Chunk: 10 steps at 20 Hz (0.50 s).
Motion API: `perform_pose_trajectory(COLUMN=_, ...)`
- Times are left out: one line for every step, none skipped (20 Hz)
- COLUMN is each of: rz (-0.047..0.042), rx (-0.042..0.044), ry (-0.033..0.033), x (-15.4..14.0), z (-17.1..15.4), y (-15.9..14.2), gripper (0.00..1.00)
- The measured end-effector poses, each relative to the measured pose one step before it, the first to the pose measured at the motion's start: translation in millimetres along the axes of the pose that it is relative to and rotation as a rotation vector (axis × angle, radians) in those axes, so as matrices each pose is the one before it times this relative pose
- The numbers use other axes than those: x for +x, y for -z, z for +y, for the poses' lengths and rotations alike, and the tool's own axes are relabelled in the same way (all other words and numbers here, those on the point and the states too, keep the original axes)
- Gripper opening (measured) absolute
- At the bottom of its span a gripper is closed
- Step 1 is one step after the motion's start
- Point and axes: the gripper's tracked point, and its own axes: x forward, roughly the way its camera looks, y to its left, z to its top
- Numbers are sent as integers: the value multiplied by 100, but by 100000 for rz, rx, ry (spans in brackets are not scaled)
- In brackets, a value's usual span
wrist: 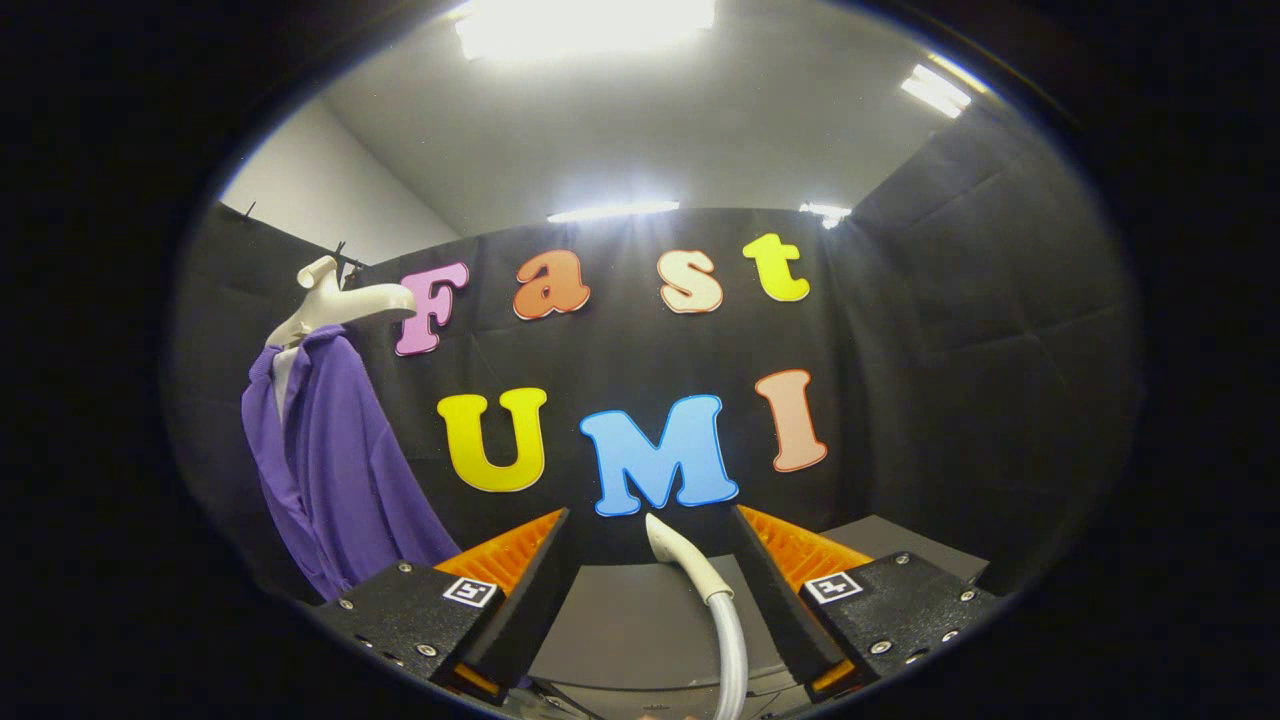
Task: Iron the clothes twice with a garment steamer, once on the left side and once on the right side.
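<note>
Purple collared shirt (pixel 335 460) on a pale hanger (pixel 335 305), hung well left of the fingers. Gripper (pixel 650 535): jaws wide apart, holding nothing; steamer head (pixel 682 558) with hose (pixel 733 650) upright between them, untouched. Risk: closing off-centre could tip the head or pinch the hose.
</note>
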Motion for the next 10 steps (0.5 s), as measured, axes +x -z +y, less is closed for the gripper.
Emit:
perform_pose_trajectory(rz=2888, rx=778, ry=-315, x=1753, z=-698, y=933, gripper=95)
perform_pose_trajectory(rz=3408, rx=1015, ry=-1020, x=1729, z=-526, y=924, gripper=95)
perform_pose_trajectory(rz=3439, rx=1048, ry=-1077, x=1801, z=-493, y=922, gripper=95)
perform_pose_trajectory(rz=3127, rx=832, ry=-947, x=1512, z=-607, y=678, gripper=95)
perform_pose_trajectory(rz=2309, rx=871, ry=-697, x=1546, z=-619, y=331, gripper=95)
perform_pose_trajectory(rz=2072, rx=1387, ry=-401, x=1422, z=-622, y=203, gripper=95)
perform_pose_trajectory(rz=2728, rx=1839, ry=-1060, x=1266, z=-545, y=598, gripper=95)
perform_pose_trajectory(rz=3085, rx=2242, ry=-1521, x=1133, z=-259, y=551, gripper=95)
perform_pose_trajectory(rz=3326, rx=2456, ry=-1186, x=1236, z=-354, y=600, gripper=96)
perform_pose_trajectory(rz=3493, rx=2668, ry=-1237, x=1044, z=-398, y=563, gripper=96)
